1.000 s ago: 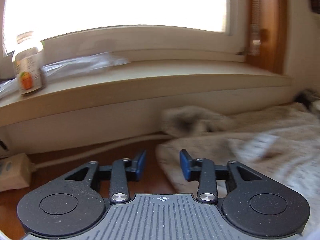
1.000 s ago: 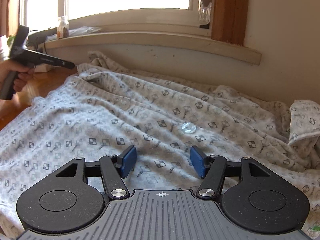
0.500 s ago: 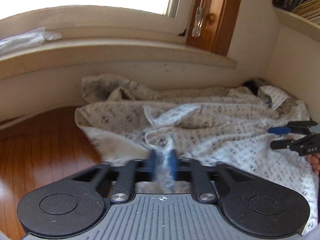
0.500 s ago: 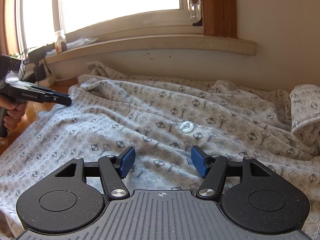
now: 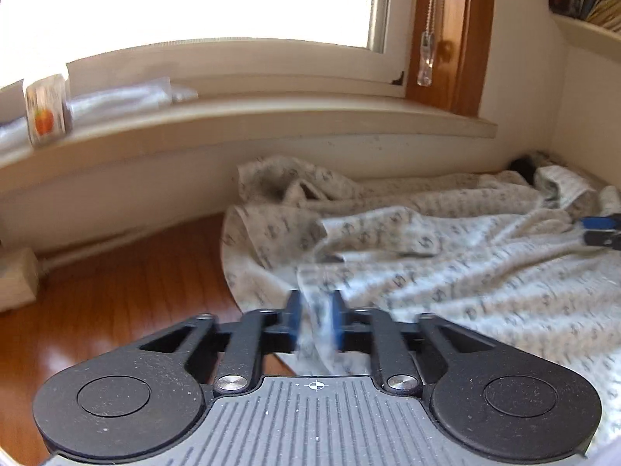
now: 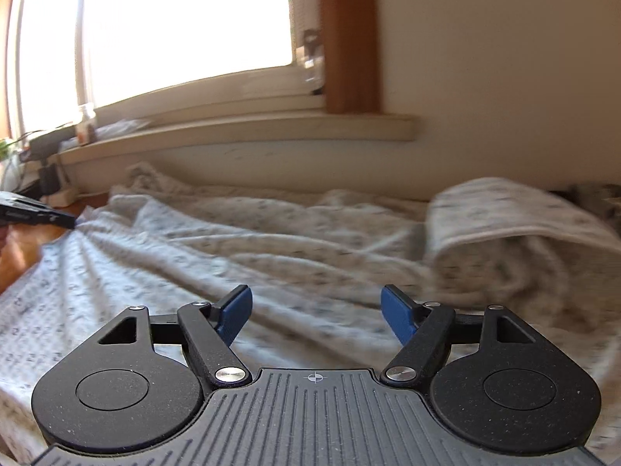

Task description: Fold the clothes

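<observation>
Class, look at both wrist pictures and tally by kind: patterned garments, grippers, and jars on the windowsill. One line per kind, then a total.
Patterned garment: 1
Grippers: 2, the left gripper with a fold of cloth between its opening jaws, and the right gripper, opening with nothing between its jaws
Jar on the windowsill: 1
Total: 4

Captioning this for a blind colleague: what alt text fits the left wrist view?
The left tongs, jaws opening, have a fold of the patterned garment between their blue pads. The garment lies rumpled on a wooden floor beneath a windowsill.
</observation>
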Action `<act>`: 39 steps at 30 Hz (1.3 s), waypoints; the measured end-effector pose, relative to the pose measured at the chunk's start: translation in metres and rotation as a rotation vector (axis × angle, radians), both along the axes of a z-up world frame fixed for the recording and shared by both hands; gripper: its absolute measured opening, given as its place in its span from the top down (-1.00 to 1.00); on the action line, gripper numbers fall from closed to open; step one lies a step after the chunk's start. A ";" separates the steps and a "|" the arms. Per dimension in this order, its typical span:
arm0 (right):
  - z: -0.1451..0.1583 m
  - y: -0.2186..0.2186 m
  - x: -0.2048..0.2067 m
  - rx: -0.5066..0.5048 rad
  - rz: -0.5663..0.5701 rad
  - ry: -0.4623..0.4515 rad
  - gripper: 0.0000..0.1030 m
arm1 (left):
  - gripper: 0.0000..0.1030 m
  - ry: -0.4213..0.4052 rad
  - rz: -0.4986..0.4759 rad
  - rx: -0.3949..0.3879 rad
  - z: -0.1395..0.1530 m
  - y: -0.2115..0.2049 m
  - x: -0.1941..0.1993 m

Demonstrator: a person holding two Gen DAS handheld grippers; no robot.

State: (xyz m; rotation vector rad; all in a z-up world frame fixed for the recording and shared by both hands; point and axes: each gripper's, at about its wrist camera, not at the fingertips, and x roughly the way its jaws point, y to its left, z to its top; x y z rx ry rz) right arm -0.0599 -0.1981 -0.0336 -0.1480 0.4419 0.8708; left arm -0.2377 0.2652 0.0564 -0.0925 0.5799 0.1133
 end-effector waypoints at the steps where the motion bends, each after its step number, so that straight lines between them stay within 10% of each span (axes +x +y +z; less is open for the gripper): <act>1: 0.004 -0.008 -0.001 -0.007 -0.027 -0.017 -0.41 | 0.27 -0.016 -0.004 0.008 0.005 -0.004 0.002; 7: 0.023 -0.085 0.006 -0.034 -0.279 -0.096 -0.41 | -0.15 -0.096 -0.154 0.015 0.026 -0.056 0.044; 15: 0.013 -0.180 0.038 0.062 -0.560 0.017 -0.40 | -0.28 -0.038 -0.397 0.034 -0.010 -0.135 0.117; 25: 0.003 -0.168 0.099 0.106 -0.589 0.159 -0.40 | -0.29 0.042 -0.445 -0.014 -0.038 -0.132 0.112; 27: 0.005 -0.164 0.104 0.102 -0.581 0.159 0.00 | -0.29 0.047 -0.436 -0.022 -0.039 -0.130 0.107; 29: 0.013 -0.163 0.099 0.104 -0.583 0.116 0.90 | -0.29 0.045 -0.433 -0.014 -0.038 -0.130 0.099; 34: 0.034 -0.163 0.078 0.090 -0.687 0.015 0.85 | -0.34 0.058 -0.430 -0.011 -0.037 -0.129 0.087; 39: 0.023 -0.143 0.069 -0.089 -0.703 -0.066 0.14 | -0.35 0.042 -0.435 -0.012 -0.032 -0.126 0.092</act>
